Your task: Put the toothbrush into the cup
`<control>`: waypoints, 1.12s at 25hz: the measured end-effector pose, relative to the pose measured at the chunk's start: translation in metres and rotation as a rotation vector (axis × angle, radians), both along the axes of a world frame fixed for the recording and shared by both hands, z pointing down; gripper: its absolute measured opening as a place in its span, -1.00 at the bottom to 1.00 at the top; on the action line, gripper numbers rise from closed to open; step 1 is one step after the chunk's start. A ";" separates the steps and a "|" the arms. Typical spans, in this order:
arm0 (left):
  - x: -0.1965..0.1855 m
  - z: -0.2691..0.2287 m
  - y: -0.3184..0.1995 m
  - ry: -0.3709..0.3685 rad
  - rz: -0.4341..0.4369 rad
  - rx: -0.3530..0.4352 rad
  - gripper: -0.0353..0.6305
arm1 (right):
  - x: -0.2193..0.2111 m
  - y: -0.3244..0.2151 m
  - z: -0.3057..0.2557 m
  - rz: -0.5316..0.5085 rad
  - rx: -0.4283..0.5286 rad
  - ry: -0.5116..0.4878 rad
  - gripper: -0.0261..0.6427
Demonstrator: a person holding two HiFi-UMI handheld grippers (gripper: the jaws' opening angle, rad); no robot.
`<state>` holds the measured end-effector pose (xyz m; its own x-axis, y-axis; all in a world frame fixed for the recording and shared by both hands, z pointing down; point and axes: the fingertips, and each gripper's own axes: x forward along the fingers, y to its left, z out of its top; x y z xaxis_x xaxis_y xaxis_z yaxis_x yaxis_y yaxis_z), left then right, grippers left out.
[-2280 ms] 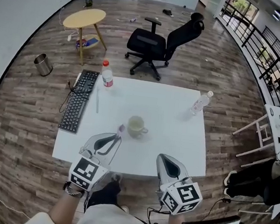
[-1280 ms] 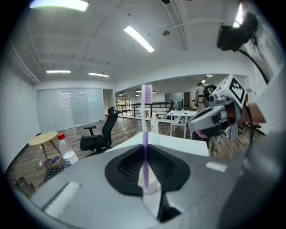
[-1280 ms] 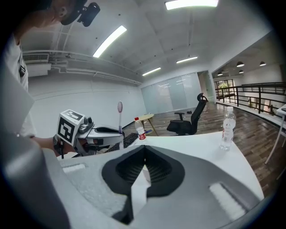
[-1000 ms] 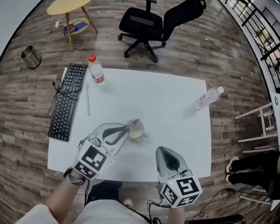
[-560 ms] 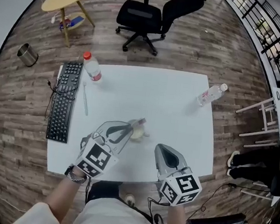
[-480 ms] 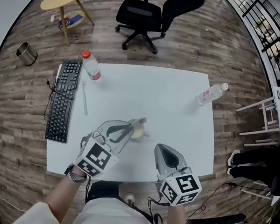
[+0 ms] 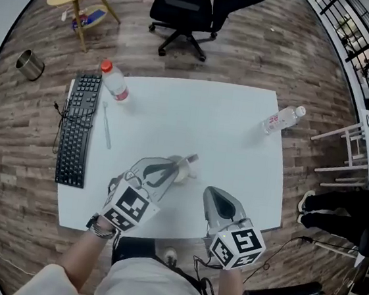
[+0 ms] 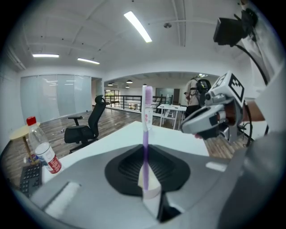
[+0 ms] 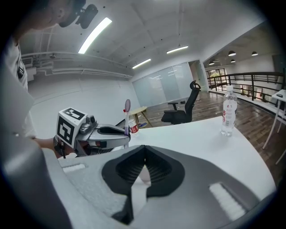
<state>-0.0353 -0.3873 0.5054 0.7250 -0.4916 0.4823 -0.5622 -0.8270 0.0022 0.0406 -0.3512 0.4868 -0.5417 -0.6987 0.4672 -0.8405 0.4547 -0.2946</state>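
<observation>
The purple-handled, white-headed toothbrush [image 8: 145,134] stands upright, clamped between the jaws of the left gripper [image 7: 171,168]. This grip shows only in the left gripper view. The head view alone shows the pale cream cup [image 7: 185,173] at mid-table, half hidden behind that gripper. The right gripper [image 7: 212,196], near right, has its jaws together on nothing. A black keyboard [image 7: 74,128] and a red-capped plastic bottle [image 7: 114,81] lie far left on the white table [image 7: 233,129].

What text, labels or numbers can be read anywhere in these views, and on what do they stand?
No text can be read in any view.
On the red-capped bottle: a red label, print too blurred.
On the clear bottle: a red label, print too small.
On the toothbrush: a red mark on the neck, unreadable.
On the keyboard: key legends too small.
</observation>
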 end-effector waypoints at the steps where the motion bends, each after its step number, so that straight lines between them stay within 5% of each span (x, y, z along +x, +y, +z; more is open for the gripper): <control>1: 0.002 0.002 0.000 -0.002 0.007 -0.001 -0.77 | 0.001 -0.001 0.001 0.003 -0.001 0.002 -0.92; 16: 0.012 0.025 0.002 0.010 0.024 -0.061 -0.77 | 0.011 -0.007 0.010 0.043 -0.041 0.017 -0.92; 28: 0.023 0.038 0.008 -0.050 0.069 -0.096 -0.77 | 0.012 -0.002 0.015 0.056 -0.065 0.011 -0.92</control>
<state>-0.0128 -0.3790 0.5435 0.7298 -0.3912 0.5607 -0.5051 -0.8612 0.0566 0.0525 -0.3529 0.5017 -0.4971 -0.6962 0.5179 -0.8675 0.3869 -0.3126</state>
